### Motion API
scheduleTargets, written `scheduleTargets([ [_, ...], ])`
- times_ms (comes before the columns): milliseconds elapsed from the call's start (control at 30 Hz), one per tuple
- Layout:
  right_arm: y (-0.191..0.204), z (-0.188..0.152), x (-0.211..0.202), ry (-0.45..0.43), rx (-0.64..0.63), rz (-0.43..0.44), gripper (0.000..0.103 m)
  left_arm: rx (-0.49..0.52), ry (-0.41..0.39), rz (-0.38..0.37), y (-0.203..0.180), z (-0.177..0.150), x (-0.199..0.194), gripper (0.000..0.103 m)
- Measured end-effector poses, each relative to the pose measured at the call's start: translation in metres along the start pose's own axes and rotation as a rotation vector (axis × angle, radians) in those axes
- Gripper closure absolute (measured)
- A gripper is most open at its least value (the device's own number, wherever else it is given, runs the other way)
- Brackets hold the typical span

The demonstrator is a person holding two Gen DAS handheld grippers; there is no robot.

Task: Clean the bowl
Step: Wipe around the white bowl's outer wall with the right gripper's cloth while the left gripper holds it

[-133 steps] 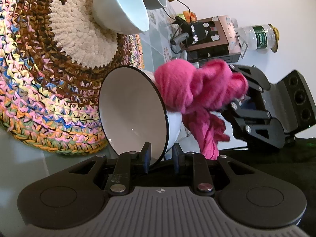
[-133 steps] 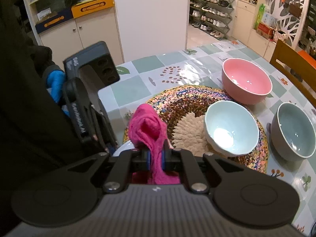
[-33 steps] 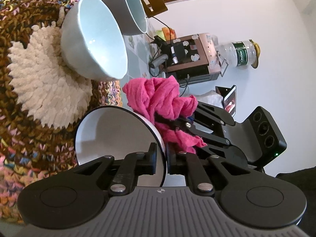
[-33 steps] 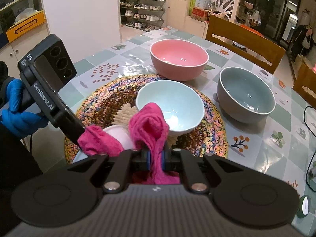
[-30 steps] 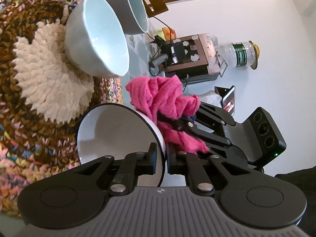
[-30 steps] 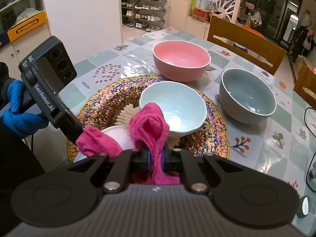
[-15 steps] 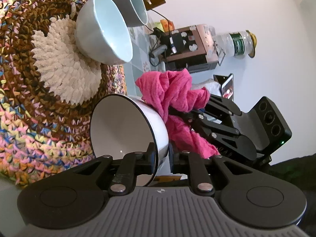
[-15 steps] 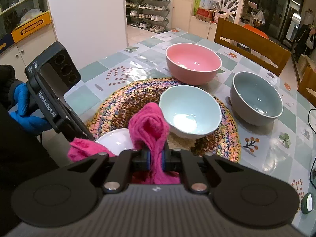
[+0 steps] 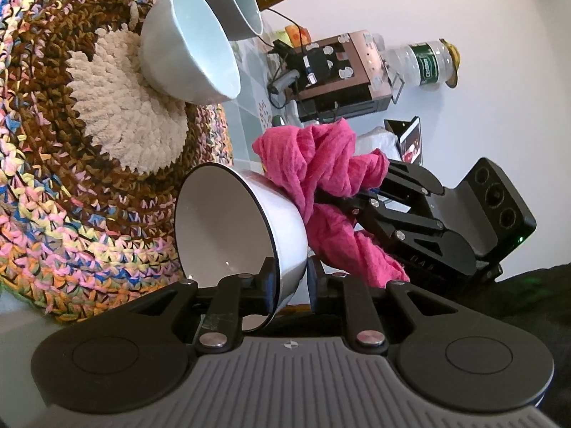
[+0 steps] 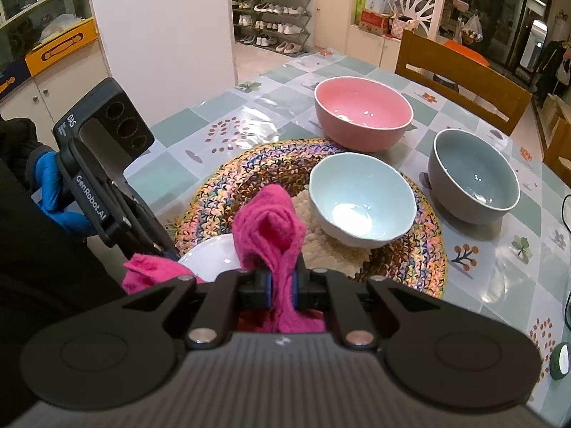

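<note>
- We see the white bowl (image 9: 228, 228) with its rim between the left gripper (image 9: 289, 278) fingers, at the near edge of the woven mat (image 9: 64, 178).
- The left jaws are opening; the inner finger lies against the bowl's inside, and a gap shows at the outer finger.
- Our right gripper (image 10: 282, 281) is pinched tight on the pink cloth (image 10: 271, 224).
- The cloth bunches against the bowl's outer wall.
- A pale blue bowl (image 10: 360, 207) sits farther back on the mat.
</note>
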State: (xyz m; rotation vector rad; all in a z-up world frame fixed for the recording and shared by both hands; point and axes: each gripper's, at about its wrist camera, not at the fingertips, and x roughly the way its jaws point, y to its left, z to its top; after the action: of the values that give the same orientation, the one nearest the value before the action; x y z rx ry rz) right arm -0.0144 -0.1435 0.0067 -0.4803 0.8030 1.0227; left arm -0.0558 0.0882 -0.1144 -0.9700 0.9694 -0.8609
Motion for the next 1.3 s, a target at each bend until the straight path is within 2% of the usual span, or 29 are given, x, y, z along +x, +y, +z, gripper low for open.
scheduleTargets([
  [333,0.01,0.012,0.006,0.042,-0.082,0.047,0.093,0.039,0.043,0.021,-0.005,0.0,0.002,0.081],
  [567,-0.008,0.015,0.03,0.088,-0.042,0.059,0.093,0.045,0.052,0.026,-0.004,-0.002,-0.001,0.08],
  [667,-0.012,0.009,0.046,0.116,-0.056,0.022,0.093,0.049,0.055,0.028,-0.003,-0.002,-0.003,0.079],
  [900,-0.028,-0.004,0.064,0.118,0.042,0.027,0.093,0.032,0.027,0.027,0.0,-0.002,-0.009,0.077],
  [1300,-0.029,-0.016,0.043,0.083,0.113,-0.079,0.093,0.037,-0.006,0.033,-0.006,0.007,-0.009,0.079],
])
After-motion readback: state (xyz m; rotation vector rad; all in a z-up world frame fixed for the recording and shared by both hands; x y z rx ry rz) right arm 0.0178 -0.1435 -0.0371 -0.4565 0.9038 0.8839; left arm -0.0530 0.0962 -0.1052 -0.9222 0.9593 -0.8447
